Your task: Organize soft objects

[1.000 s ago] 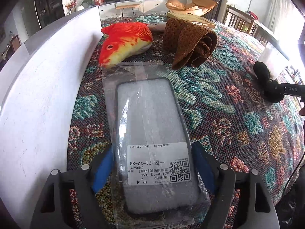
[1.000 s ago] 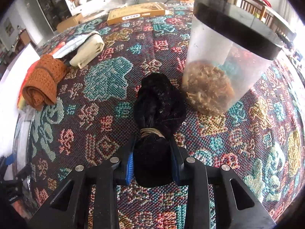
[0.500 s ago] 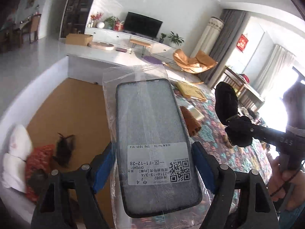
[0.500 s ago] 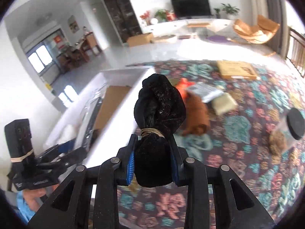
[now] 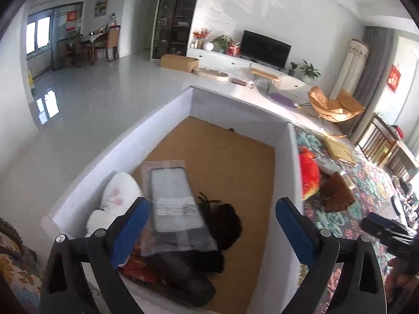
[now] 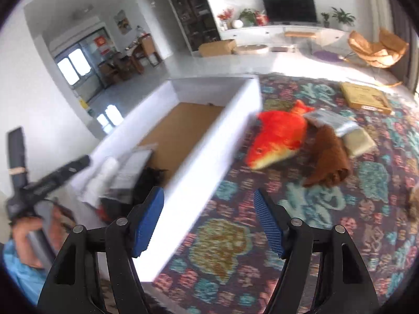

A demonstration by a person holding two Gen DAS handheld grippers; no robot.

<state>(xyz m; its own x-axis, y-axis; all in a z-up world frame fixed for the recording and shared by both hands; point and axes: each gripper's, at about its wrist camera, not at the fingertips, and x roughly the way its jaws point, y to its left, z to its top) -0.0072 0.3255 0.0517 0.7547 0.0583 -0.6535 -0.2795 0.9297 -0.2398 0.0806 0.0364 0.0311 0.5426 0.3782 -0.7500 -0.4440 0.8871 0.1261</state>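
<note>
Both claws, left gripper (image 5: 210, 223) and right gripper (image 6: 208, 216), are gaping empty, having just been opening; your bagged phone case (image 5: 175, 202) is tilting on the pile in the white box (image 5: 285, 162), risking sliding.

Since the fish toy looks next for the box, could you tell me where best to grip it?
I'd take the fish toy across its plump middle, coming from above with the open right gripper. It lies flat on the tablecloth, body broad and free; its tail end touches the brown cloth, so avoid that end.
</note>
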